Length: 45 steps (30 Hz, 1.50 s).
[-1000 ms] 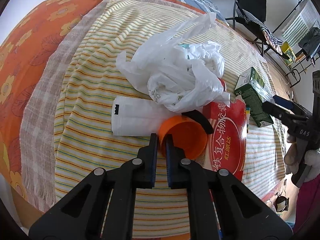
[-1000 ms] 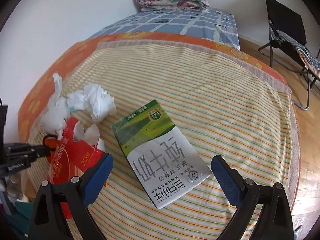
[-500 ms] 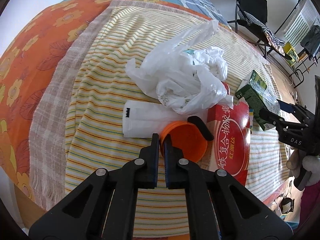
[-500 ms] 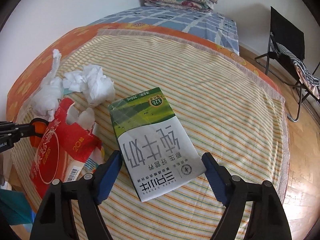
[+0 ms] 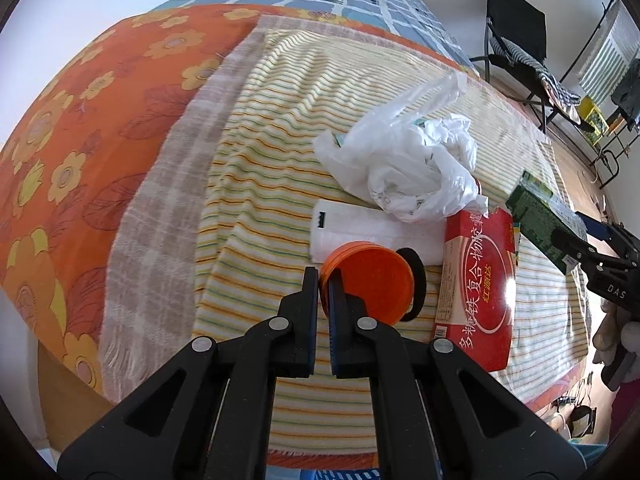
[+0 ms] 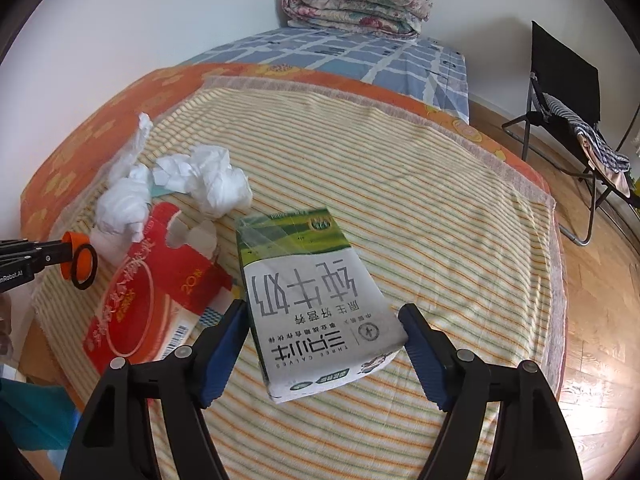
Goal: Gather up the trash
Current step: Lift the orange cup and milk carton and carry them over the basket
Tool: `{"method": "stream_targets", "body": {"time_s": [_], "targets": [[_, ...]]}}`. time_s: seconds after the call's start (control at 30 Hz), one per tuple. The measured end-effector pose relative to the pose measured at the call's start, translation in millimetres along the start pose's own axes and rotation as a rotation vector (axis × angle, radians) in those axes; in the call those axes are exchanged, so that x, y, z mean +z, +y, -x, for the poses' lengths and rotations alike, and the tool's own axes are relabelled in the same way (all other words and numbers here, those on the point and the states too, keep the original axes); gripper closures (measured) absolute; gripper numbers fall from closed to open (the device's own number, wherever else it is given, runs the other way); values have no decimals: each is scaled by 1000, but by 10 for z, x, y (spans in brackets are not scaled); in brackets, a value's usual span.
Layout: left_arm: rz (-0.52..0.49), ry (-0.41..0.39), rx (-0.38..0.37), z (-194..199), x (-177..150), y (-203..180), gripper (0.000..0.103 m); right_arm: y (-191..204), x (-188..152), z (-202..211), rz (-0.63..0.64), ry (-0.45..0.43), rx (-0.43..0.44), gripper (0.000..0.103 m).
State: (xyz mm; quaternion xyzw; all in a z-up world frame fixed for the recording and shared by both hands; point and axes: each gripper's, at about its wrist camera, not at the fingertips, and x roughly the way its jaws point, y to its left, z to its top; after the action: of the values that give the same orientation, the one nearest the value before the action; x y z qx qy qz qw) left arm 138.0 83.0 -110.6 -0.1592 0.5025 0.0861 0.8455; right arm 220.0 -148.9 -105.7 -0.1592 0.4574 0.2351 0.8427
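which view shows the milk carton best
The right wrist view: the milk carton lies face up between the pads of the right gripper, printing legible. The left wrist view catches only its dark green end at the right edge, foreshortened, partly behind that gripper.

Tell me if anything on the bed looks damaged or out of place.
The red box has a ragged, torn-open top end. It lies on the striped blanket beside a milk carton on its side and crumpled white plastic bags, scattered like litter.
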Motion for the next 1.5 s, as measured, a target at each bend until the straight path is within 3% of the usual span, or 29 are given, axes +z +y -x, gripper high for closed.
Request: {"method": "stream_targets", "body": {"time_s": [0.07, 0.17, 0.27, 0.6, 0.87, 1.2, 1.5], "targets": [[-6, -15, 22, 41, 4, 16, 101, 7, -8, 63, -7, -11, 2, 25], [-137, -18, 150, -22, -75, -75, 101, 37, -30, 135, -8, -21, 3, 25], [-88, 47, 137, -167, -135, 54, 101, 73, -45, 179, -2, -27, -2, 25], [-50, 12, 166, 20, -273, 358, 101, 123, -125, 399, 4, -63, 15, 26], [-59, -38, 102, 329, -382, 261, 101, 196, -221, 671, -4, -96, 45, 26], [-98, -66, -11, 636, -595, -47, 101, 555, -476, 1172, 38, -141, 127, 25], [-161, -58, -66, 738, -949, -325, 101, 828, -836, 1417, 99, -117, 182, 25]]}}
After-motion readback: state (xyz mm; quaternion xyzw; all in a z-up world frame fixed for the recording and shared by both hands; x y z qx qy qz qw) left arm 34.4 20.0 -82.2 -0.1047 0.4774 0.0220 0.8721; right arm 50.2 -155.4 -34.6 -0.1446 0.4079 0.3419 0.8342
